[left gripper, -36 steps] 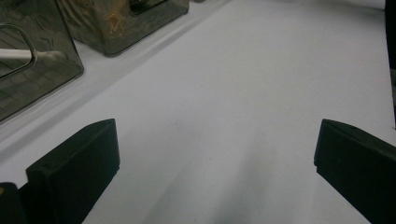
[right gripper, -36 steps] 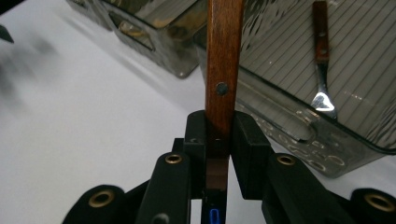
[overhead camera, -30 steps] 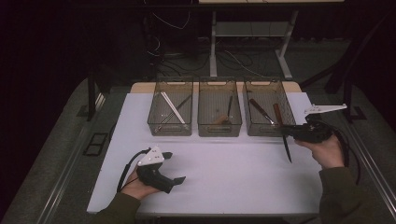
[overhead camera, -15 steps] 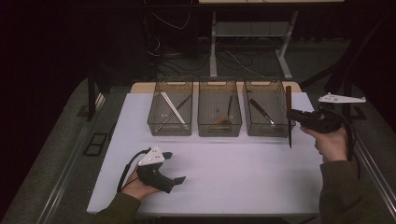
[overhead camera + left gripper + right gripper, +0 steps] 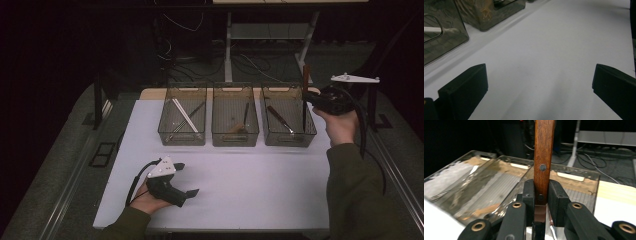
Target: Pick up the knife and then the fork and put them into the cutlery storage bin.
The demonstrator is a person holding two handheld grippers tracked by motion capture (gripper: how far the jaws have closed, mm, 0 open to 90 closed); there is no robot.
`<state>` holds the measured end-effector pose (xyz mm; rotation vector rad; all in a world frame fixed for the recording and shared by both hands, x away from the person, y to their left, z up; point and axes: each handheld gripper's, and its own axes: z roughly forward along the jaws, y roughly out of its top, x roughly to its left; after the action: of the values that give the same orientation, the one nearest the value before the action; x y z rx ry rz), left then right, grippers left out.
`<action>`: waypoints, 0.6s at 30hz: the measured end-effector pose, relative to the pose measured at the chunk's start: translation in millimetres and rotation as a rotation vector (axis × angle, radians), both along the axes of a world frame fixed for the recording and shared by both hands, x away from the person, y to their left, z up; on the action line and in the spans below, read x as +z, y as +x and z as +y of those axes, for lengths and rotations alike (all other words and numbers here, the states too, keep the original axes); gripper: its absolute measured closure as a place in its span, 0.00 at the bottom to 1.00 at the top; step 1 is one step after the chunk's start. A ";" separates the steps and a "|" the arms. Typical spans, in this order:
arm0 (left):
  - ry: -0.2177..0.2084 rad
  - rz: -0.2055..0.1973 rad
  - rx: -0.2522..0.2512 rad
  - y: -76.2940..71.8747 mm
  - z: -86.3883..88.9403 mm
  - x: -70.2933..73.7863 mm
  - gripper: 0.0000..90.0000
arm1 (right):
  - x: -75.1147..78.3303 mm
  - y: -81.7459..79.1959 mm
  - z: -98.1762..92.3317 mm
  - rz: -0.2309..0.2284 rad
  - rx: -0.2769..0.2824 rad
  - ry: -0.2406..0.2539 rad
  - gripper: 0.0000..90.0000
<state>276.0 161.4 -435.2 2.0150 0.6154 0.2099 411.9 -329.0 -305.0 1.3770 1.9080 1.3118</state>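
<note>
left gripper [image 5: 186, 178]: low by the near edge, jaws wide apart | right gripper [image 5: 311, 98]: raised, jaws clamped

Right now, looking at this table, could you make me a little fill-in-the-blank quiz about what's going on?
1. The right tongs are shut on a knife's ____ handle.
2. On the table stand ____ clear bins in a row.
3. The left tongs are ____, with nothing between them.
4. The knife hangs over the ____ bin.

Missing words: wooden; three; open; rightmost
</note>
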 end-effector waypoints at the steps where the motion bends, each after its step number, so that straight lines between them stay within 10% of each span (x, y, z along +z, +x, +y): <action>1: 0.002 -0.001 -0.001 0.2 0.5 0.3 0.00 | -1.9 4.8 1.7 0.003 -0.012 -0.010 0.86; 18: -0.001 -0.001 -0.007 -0.2 0.9 1.4 0.00 | -63.9 43.3 27.4 0.193 -0.041 -0.110 0.86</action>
<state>275.8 162.3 -433.8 2.0156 0.6080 0.2065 455.1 -301.6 -368.9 1.5251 2.0322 1.0714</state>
